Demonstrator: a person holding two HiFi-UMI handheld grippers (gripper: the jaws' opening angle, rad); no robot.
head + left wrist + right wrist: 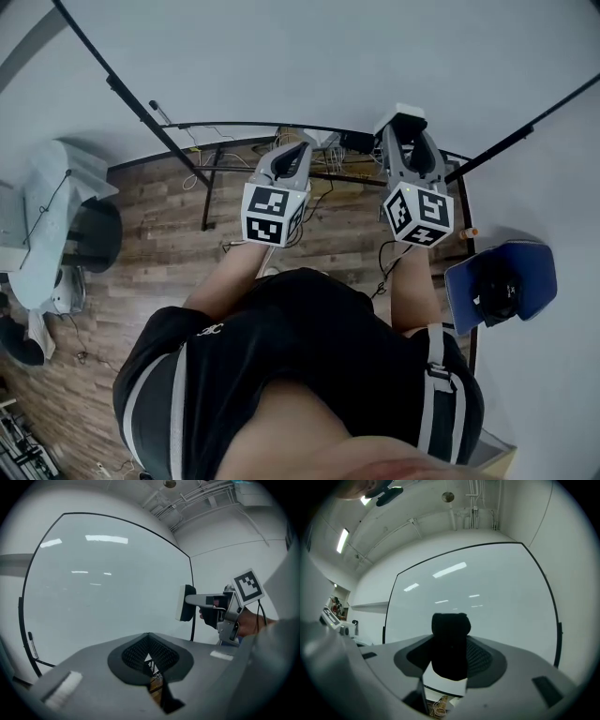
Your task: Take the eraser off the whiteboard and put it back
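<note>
Whiteboard [103,588] fills the view ahead. It's blank, and I see nothing stuck on it. Both tongs point at it, roughly level.

Right gripper [451,663] is clamped on the eraser [450,637], black body between the pads. The left gripper view shows its white felt face turned toward the board, near the board's right edge. Whether it touches the surface, can't tell. Left gripper [148,654] has its jaws together with nothing in them, alongside the right one.

Status, my read: the take-off half looks done, with the eraser in my right tongs rather than parked on the board. Left to do: set it back on the board, let go, back away.

Around:
- wood floor [150,234]
- grey draped thing [56,197], far left
- blue chair [525,272] at right, with a black object [495,289] on it
- cables [323,183] by the board stand [208,187]
- what looks like a marker [31,644] on the board's left frame

None of it sits between eraser and board, so the path looks open. One thing to watch is the board's right edge, close to the eraser.
</note>
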